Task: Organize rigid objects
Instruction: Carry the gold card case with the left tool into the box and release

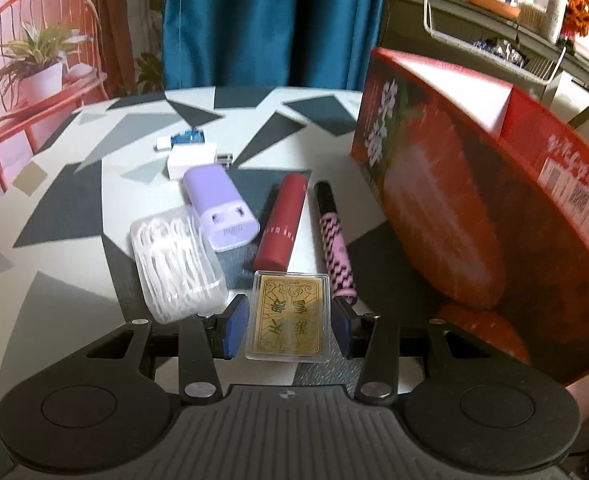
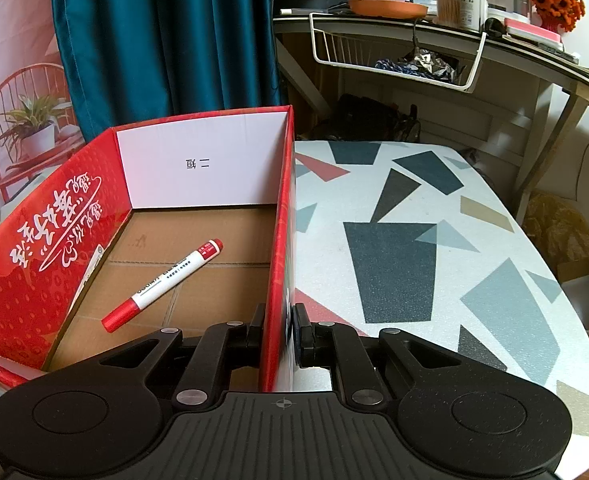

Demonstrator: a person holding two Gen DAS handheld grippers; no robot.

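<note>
My left gripper is open around a gold card in a clear case that lies on the table; its blue pads stand a little off each long edge. Beyond it lie a red tube, a pink-and-black pen, a purple charger and a clear box of floss picks. My right gripper is shut on the right wall of the red cardboard box. A red-and-white marker lies on the box floor.
The red box stands right of the objects in the left wrist view. A white adapter and a small blue item lie further back. A shelf with a wire basket stands behind the table.
</note>
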